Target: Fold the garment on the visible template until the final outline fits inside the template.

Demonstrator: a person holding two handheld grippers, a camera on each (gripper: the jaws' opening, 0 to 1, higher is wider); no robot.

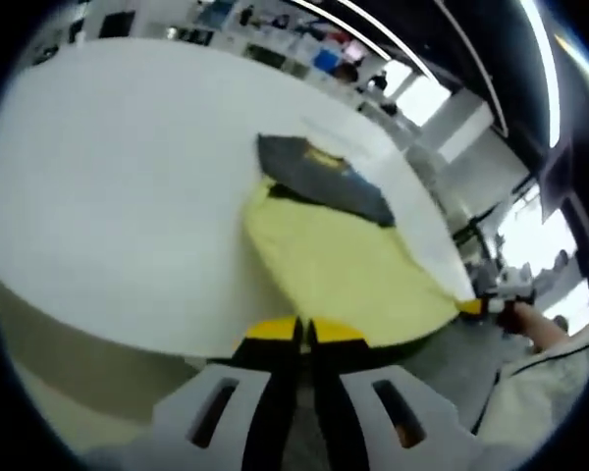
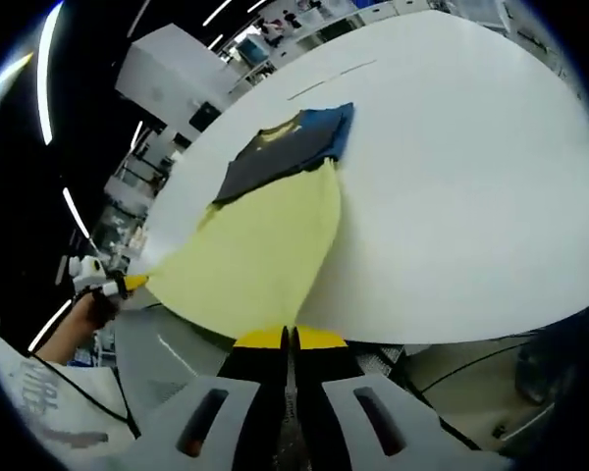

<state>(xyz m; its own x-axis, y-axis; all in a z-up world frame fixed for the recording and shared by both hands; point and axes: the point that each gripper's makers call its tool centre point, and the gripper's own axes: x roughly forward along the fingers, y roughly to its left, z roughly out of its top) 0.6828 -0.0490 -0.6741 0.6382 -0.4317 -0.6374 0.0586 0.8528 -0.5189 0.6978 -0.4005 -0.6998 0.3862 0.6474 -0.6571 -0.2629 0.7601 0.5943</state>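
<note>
The garment lies on the white table [image 1: 108, 196]. Its dark grey-blue end [image 1: 324, 177] rests flat on the tabletop. Its yellow stretch [image 1: 348, 270] runs to the table's near edge and past it. My left gripper [image 1: 304, 332] is shut on the yellow hem at one corner. In the left gripper view my right gripper [image 1: 486, 304] pinches the other corner off the table's edge. In the right gripper view the yellow cloth [image 2: 265, 250] fans out from my right gripper [image 2: 287, 339], which is shut on it, to my left gripper [image 2: 118, 287]. The dark end [image 2: 285, 147] lies beyond. A faint line [image 2: 334, 77] marks the table past the garment.
The table's rounded edge [image 2: 471, 339] runs just in front of both grippers, with floor below. A person's hand and light sleeve [image 1: 550, 353] hold the right gripper. Shelves and equipment [image 2: 177, 78] stand in the room behind the table.
</note>
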